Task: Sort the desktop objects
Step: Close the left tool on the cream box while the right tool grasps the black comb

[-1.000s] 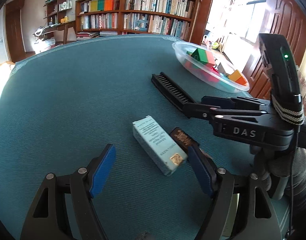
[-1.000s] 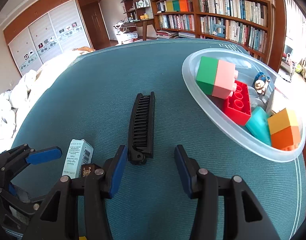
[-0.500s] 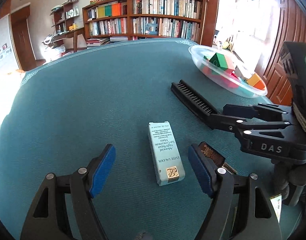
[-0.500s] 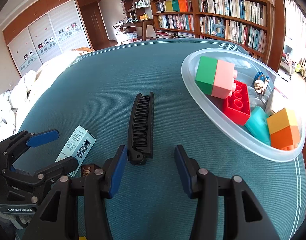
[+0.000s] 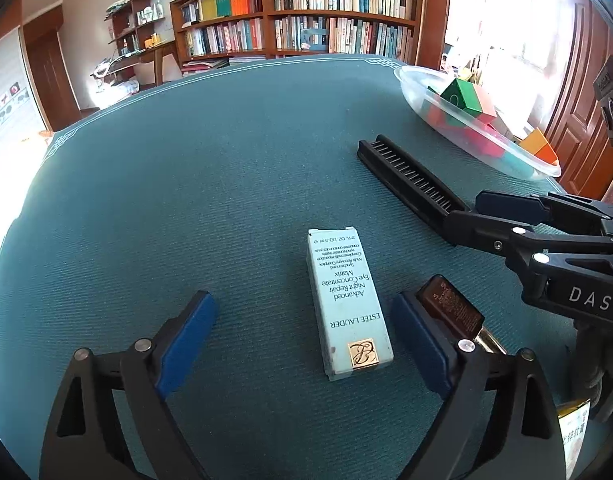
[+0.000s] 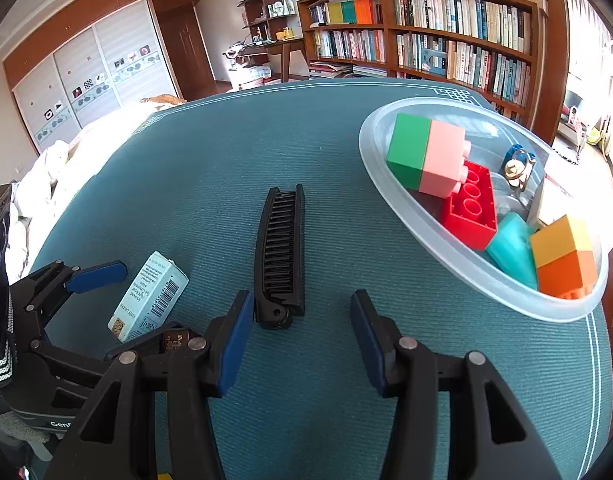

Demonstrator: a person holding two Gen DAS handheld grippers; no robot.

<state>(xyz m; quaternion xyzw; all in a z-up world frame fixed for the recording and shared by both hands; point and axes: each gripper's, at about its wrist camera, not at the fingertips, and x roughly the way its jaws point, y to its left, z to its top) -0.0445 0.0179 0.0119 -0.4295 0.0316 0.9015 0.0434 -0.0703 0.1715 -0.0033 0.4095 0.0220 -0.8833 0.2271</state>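
A pale blue cosmetics box (image 5: 346, 300) lies flat on the green table, between the spread fingers of my open left gripper (image 5: 304, 344); it also shows in the right wrist view (image 6: 148, 298). A small brown bottle (image 5: 450, 308) lies just outside the left gripper's right finger. A black folding comb (image 6: 282, 256) lies ahead of my open right gripper (image 6: 300, 340), its hinge end between the fingertips. The comb (image 5: 406, 178) and the right gripper (image 5: 486, 216) also show in the left wrist view.
A clear plastic bowl (image 6: 390, 184) holding toy bricks and small items stands at the table's right edge, also in the left wrist view (image 5: 418, 98). Bookshelves (image 6: 426, 32) stand beyond the table's far edge. A yellow packet (image 5: 572, 428) lies at the near right.
My left gripper has swung round so the blue box now lies lengthwise, centred between its fingers. The right gripper and the comb have stayed put.
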